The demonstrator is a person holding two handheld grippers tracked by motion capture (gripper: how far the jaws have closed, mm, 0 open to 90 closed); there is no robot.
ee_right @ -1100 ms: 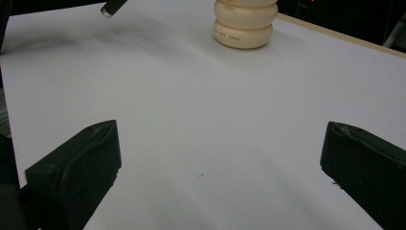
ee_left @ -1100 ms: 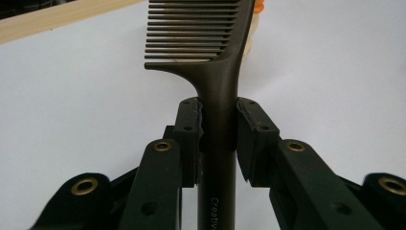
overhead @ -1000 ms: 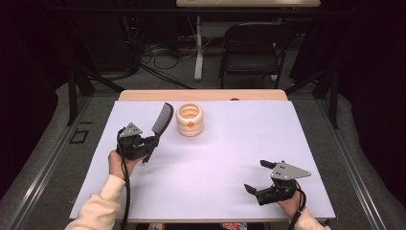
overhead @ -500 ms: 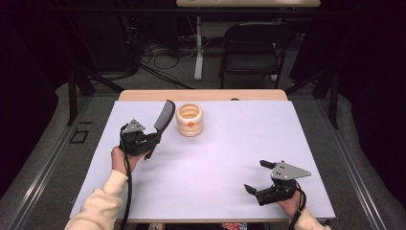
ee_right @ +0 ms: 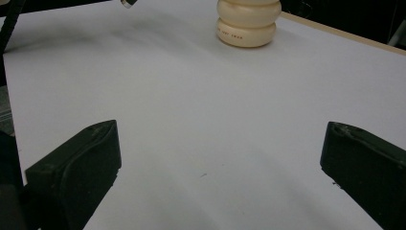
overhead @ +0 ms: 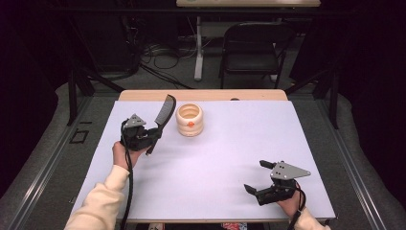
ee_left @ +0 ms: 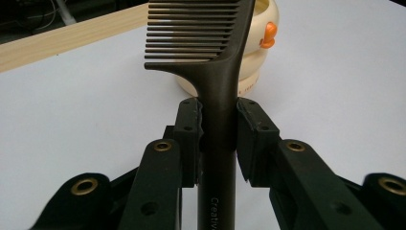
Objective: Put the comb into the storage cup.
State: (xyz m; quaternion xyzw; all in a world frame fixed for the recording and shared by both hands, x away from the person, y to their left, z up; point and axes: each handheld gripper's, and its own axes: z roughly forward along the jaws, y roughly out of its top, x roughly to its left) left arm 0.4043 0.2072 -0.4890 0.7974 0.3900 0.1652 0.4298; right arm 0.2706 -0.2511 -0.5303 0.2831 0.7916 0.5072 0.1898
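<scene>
A black wide-tooth comb (overhead: pixel 165 112) is held by its handle, teeth end raised and pointing to the far side. My left gripper (overhead: pixel 154 135) is shut on it, just left of a cream ribbed holder (overhead: pixel 189 120) with a small orange piece on its side. In the left gripper view the pads (ee_left: pixel 189 129) press on both sides of the comb (ee_left: pixel 218 72), with the holder (ee_left: pixel 261 52) right behind it. My right gripper (overhead: pixel 254 175) rests near the table's front right, open, with nothing between its fingers. Its own view shows the wide gap (ee_right: pixel 220 163) and the holder (ee_right: pixel 247 24) far off.
The white table top (overhead: pixel 239 139) has a wooden strip (overhead: pixel 201 95) along its far edge. A folding chair (overhead: pixel 253 48) and cables on the floor lie beyond the table. Dark metal rails run along both sides.
My left gripper has shifted slightly away from the person and toward the holder, carrying the comb. The right gripper has stayed still.
</scene>
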